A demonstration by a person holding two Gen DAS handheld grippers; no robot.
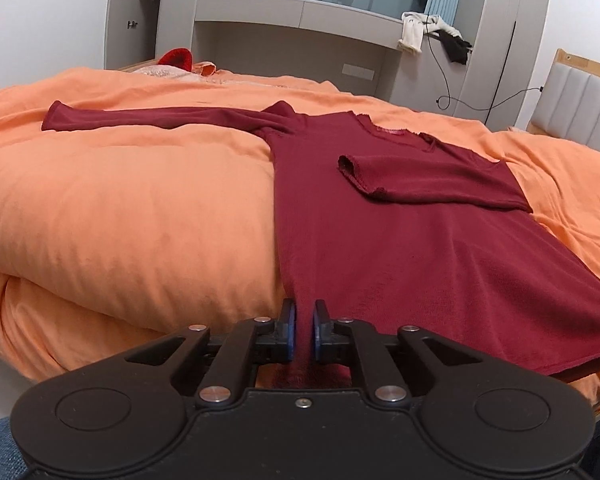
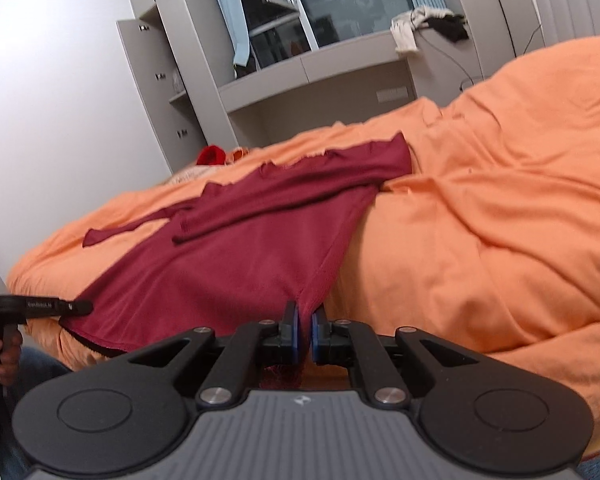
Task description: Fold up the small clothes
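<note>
Two grippers each pinch the near hem of a dark red sweater (image 1: 364,216). Our left gripper (image 1: 303,320) has its jaws nearly pressed together on the hem's left corner, with cloth bunched between the blue pads. Our right gripper (image 2: 305,320) has its jaws clamped on the hem's right corner, where the fabric gathers into a fold. From the right wrist view we see our left hand (image 2: 4,354) gripping the other tool's handle at the frame's left edge. We see the sweater spread on an orange duvet (image 1: 140,208) covering the bed, one sleeve folded across the chest, the other stretched out left.
</note>
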